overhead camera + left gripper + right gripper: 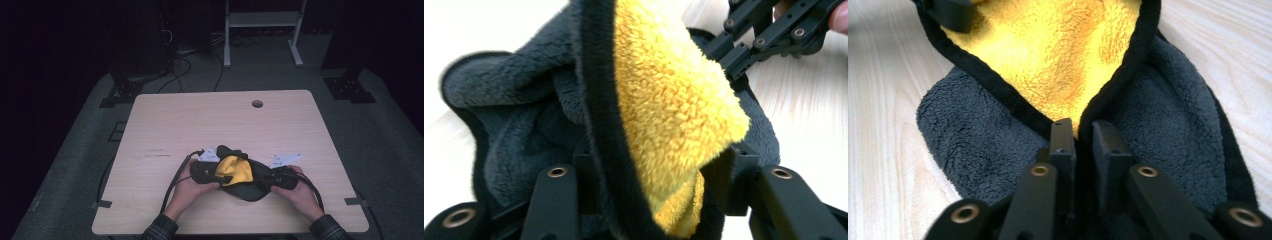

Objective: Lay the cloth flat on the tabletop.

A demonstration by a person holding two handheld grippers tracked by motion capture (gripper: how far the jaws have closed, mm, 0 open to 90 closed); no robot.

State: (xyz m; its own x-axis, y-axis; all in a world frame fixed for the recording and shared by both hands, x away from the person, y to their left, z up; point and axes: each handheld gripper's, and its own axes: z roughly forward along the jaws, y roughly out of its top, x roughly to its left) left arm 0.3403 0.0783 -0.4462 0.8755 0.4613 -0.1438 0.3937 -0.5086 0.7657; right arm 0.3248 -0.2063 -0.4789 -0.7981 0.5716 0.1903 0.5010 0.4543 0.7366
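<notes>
right gripper (1083, 137): jaws nearly together, pinching the black hem of the cloth (998, 150) where the yellow face meets the grey. left gripper (659, 170): jaws about half apart, a folded bunch of cloth (664, 100) between them, yellow side up; pads hidden by the pile, can't tell if they press. cloth lies bunched on the table (175, 125) between the two grippers, right gripper's linkage at its far edge in the left gripper view.

one cloth (239, 176), two grippers, one table (200, 120)
</notes>
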